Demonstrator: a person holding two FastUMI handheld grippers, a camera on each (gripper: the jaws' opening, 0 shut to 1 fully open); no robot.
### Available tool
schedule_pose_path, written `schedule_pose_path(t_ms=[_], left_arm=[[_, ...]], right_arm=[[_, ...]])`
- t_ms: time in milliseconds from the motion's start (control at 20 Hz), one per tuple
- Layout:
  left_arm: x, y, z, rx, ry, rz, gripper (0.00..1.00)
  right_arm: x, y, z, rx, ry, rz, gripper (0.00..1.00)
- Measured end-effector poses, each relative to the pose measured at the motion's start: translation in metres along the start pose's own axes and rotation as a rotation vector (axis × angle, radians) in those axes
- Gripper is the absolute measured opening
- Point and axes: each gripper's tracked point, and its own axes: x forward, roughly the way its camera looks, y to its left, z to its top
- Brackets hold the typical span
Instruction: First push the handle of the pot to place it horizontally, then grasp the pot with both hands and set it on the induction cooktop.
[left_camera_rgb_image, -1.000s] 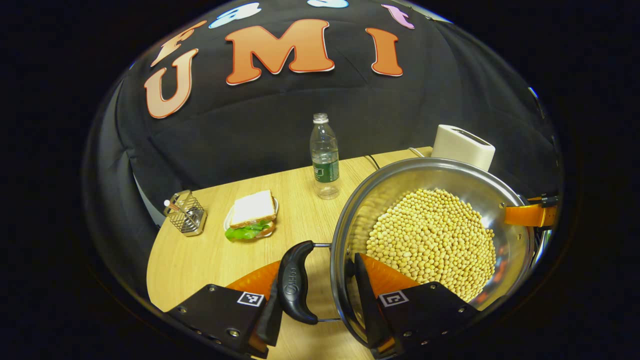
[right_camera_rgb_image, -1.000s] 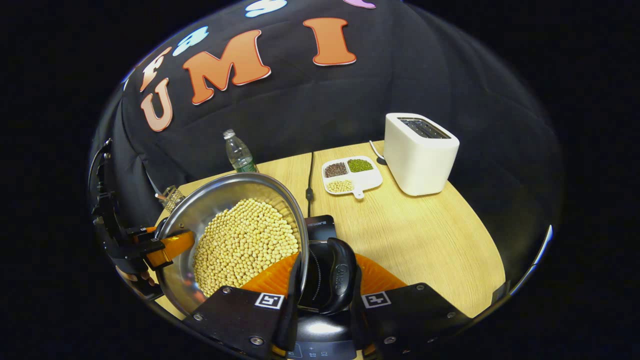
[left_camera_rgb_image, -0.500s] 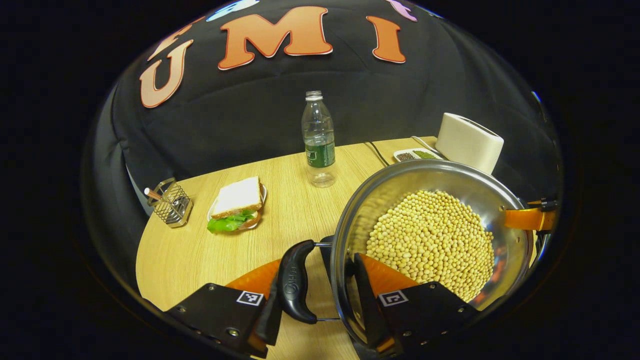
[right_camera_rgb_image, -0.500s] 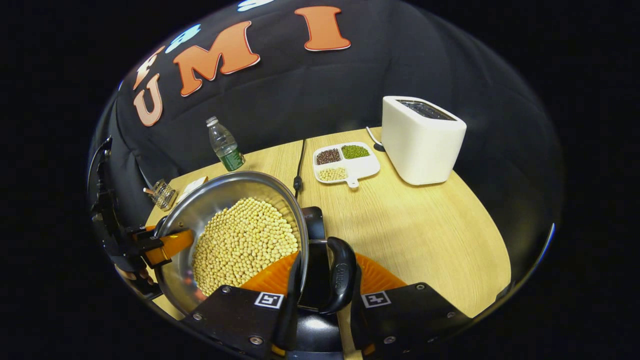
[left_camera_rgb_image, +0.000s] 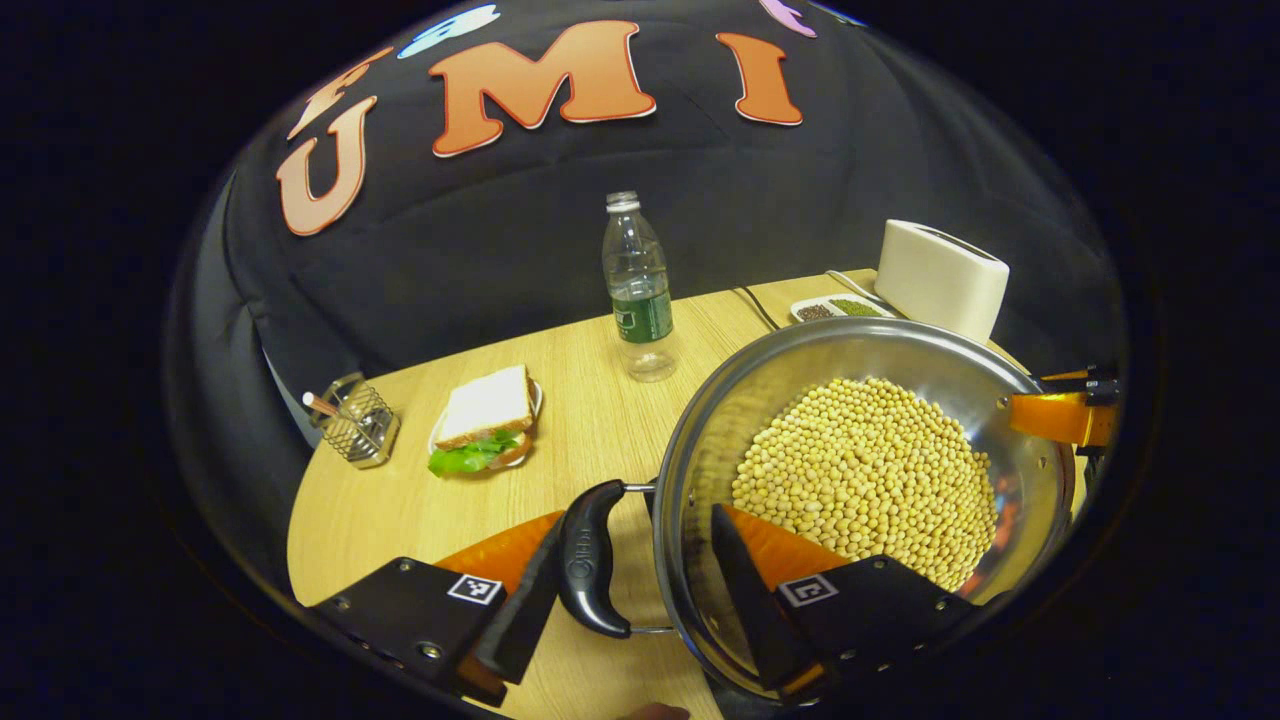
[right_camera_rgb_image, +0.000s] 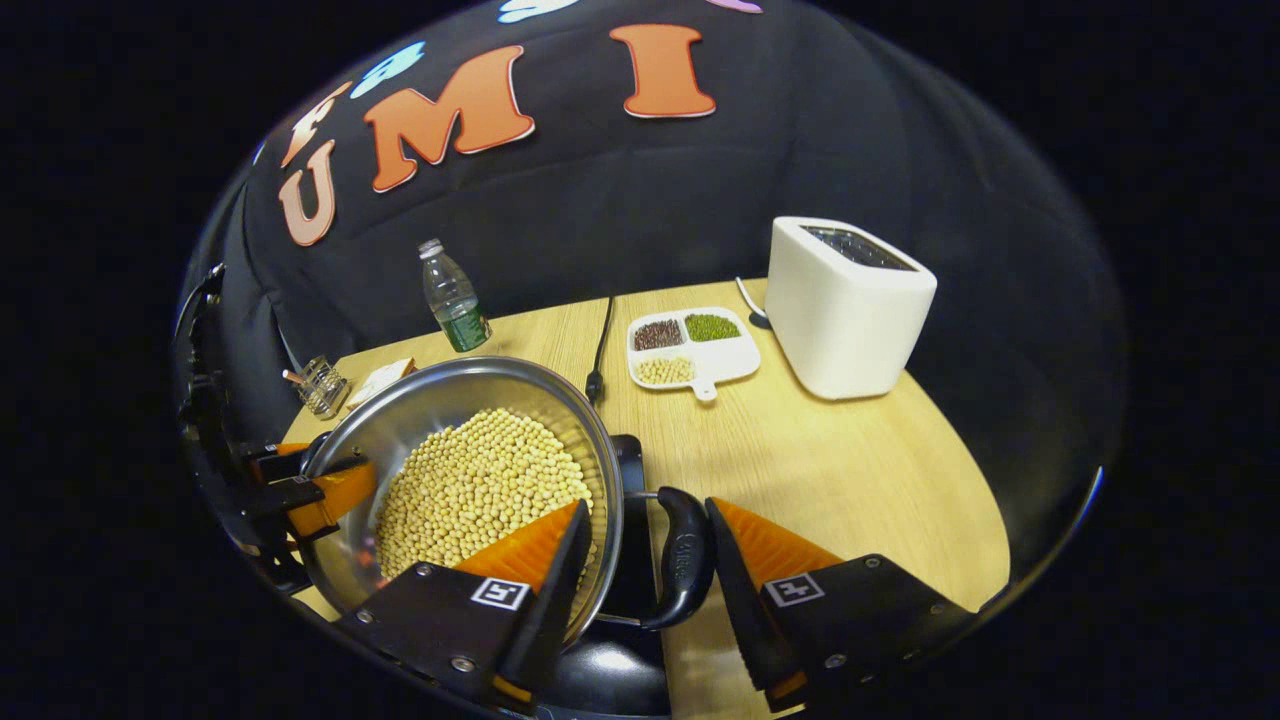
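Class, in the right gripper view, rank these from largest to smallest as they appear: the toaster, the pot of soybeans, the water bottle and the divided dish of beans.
1. Pot of soybeans, though it sits nearest the camera.
2. Toaster.
3. Divided dish.
4. Water bottle, farthest off, so its true size is unsure.

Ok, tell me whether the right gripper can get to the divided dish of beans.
Probably yes. The right gripper has its jaws open astride the pot handle and rim, gripping nothing; once lifted clear, bare table leads to the dish.
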Motion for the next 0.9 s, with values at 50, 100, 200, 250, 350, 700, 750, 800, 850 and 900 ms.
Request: schedule_pose_path(t_ms=[50,100,200,250,350,700,750,800,850,900], left_arm=[[-0.008,0.006,0.008,-0.002,-0.031,0.018,0.87],[-0.018,0.014,0.017,-0.004,-0.06,0.039,0.87],[-0.042,0.027,0.036,-0.028,-0.118,0.061,0.86],[-0.057,0.031,0.046,-0.044,-0.148,0.059,0.86],[-0.089,0.04,0.068,-0.08,-0.214,0.067,0.86],[-0.244,0.091,0.149,-0.127,-0.547,0.166,0.87],[-0.266,0.097,0.159,-0.139,-0.592,0.175,0.86],[-0.289,0.107,0.168,-0.146,-0.635,0.194,0.87],[-0.312,0.119,0.174,-0.156,-0.675,0.209,0.85],[-0.334,0.127,0.181,-0.168,-0.715,0.217,0.87]], right_arm=[[-0.006,-0.004,0.009,0.0,-0.033,-0.014,0.75],[-0.013,-0.009,0.02,0.01,-0.067,-0.026,0.8],[-0.03,-0.013,0.044,0.027,-0.151,-0.031,0.87],[-0.043,-0.015,0.059,0.029,-0.202,-0.031,0.88],[-0.07,-0.01,0.084,0.019,-0.294,-0.024,0.9],[-0.197,0.043,0.158,-0.068,-0.602,0.107,0.93],[-0.215,0.047,0.168,-0.087,-0.643,0.115,0.98],[-0.232,0.051,0.177,-0.104,-0.68,0.123,0.93],[-0.25,0.055,0.184,-0.12,-0.718,0.136,0.93],[-0.269,0.058,0.191,-0.132,-0.752,0.149,0.93]])
